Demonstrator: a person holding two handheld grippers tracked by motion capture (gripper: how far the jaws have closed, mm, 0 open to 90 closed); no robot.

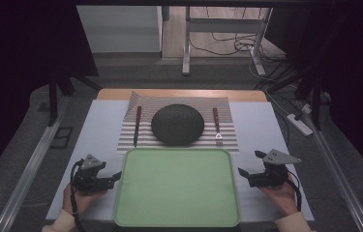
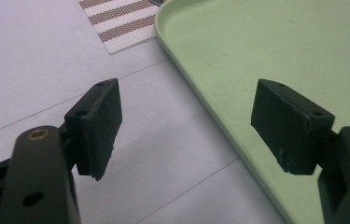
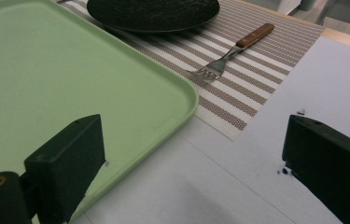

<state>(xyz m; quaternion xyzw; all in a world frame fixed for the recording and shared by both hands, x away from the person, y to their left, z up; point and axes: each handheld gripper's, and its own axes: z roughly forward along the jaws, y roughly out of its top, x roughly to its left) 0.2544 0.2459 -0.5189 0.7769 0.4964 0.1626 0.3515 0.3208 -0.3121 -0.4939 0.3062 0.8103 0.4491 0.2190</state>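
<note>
From the high view, a green tray (image 1: 176,186) lay at the near edge of the table (image 1: 261,125), and everything else sat around it. Just beyond its far rim lay a striped placemat (image 1: 227,137) carrying a dark plate (image 1: 177,124), with a knife (image 1: 137,125) to the plate's left and a fork (image 1: 216,125) to its right, both apart from the plate. Your left gripper (image 1: 113,178) rested just beside the tray's left edge, and your right gripper (image 1: 242,173) just beside its right edge, each pointing inward at the tray with nothing between the jaws.

In the left gripper view, your left gripper (image 2: 186,123) had its jaws spread wide and empty, one over the white table (image 2: 32,60), the other over the tray (image 2: 256,42). A corner of the placemat (image 2: 121,21) showed beyond the tray's corner.

In the right gripper view, your right gripper (image 3: 193,165) was likewise spread wide and held nothing. The tray (image 3: 70,70) lay at the left, with the placemat (image 3: 256,74), fork (image 3: 233,51) and plate (image 3: 154,14) past its corner.
</note>
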